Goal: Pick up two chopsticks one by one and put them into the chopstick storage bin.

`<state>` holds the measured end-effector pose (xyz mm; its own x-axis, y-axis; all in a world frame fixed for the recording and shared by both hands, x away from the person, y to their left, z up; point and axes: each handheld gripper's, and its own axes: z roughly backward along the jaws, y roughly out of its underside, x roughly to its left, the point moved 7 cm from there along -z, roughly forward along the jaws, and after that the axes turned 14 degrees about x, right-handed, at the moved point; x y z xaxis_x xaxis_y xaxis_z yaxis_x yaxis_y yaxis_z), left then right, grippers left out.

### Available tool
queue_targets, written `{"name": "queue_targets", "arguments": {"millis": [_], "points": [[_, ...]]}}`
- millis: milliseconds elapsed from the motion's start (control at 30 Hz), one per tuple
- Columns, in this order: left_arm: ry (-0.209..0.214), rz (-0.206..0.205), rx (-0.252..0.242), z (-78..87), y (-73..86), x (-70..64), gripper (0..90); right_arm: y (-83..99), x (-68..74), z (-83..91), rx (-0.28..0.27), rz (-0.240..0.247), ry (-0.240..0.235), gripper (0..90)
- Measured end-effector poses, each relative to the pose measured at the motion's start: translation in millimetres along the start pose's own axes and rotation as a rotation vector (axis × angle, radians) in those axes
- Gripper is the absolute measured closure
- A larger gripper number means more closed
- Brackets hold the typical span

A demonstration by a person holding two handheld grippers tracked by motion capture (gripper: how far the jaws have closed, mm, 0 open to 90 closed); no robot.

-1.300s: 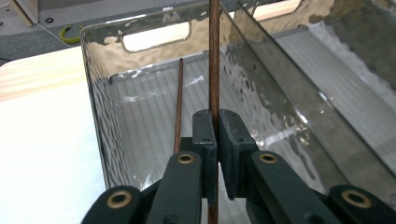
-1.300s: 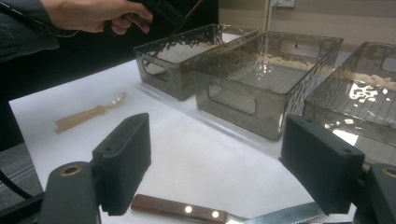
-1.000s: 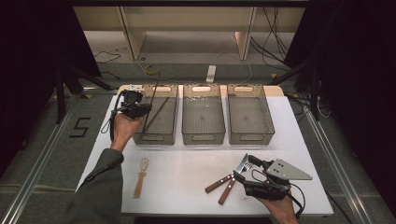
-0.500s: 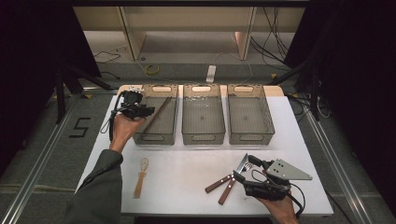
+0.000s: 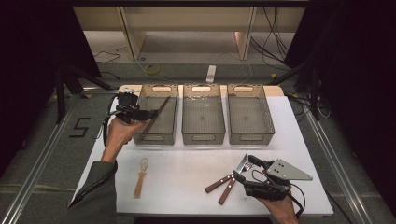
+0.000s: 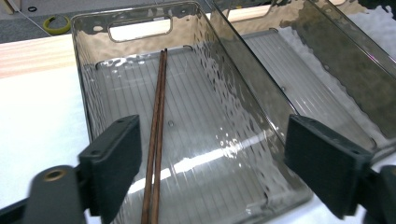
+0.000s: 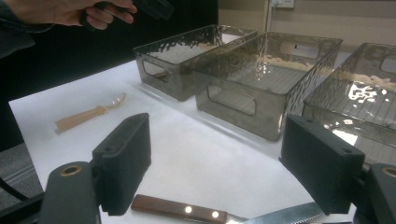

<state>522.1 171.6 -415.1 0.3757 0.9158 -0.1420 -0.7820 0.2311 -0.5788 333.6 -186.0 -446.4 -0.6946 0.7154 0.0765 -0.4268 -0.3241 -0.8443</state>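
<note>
Sorting cutlery: into three smoked bins, judging by the layout
Table (image 5: 187,177): white top, bare at 6 o'clock, easy for handles to skid on
Left bin (image 5: 159,116): at 10 o'clock, holding the chopsticks (image 5: 155,115) aslant, tips propped toward the far wall; could rock or ride the rim if bumped on withdrawal
Left gripper (image 5: 150,113): hovering over that bin, jaws spread wide, nothing held; risk of clipping the bin wall
Right gripper (image 5: 243,172): at 5 o'clock, jaws wide apart, nothing gripped, poised over the knife (image 7: 224,215)
Knife and fork (image 5: 233,176): lying touching; risk of grabbing both, or a thin blade slipping
Wooden spoon (image 5: 141,175): at 7 o'clock, apart, waiting
</note>
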Motion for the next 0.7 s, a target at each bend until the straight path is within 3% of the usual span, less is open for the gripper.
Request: {"name": "queue_targets", "arguments": {"millis": [267, 400, 700], "points": [[-0.037, -0.019, 0.045, 16.3, 17.4, -1.9, 17.3, -0.4, 0.5, 0.2, 0.001, 0.005, -0.001, 24.8], [-0.049, 0.001, 0.054, 22.2, 27.0, -2.2, 17.3, -0.5, 1.0, 0.6, 0.000, 0.007, -0.003, 24.8], [-0.061, -0.017, 0.158, 12.9, 53.0, -13.2, 16.7, -0.5, 1.6, 0.2, 0.006, 0.011, 0.004, 24.7]]}}
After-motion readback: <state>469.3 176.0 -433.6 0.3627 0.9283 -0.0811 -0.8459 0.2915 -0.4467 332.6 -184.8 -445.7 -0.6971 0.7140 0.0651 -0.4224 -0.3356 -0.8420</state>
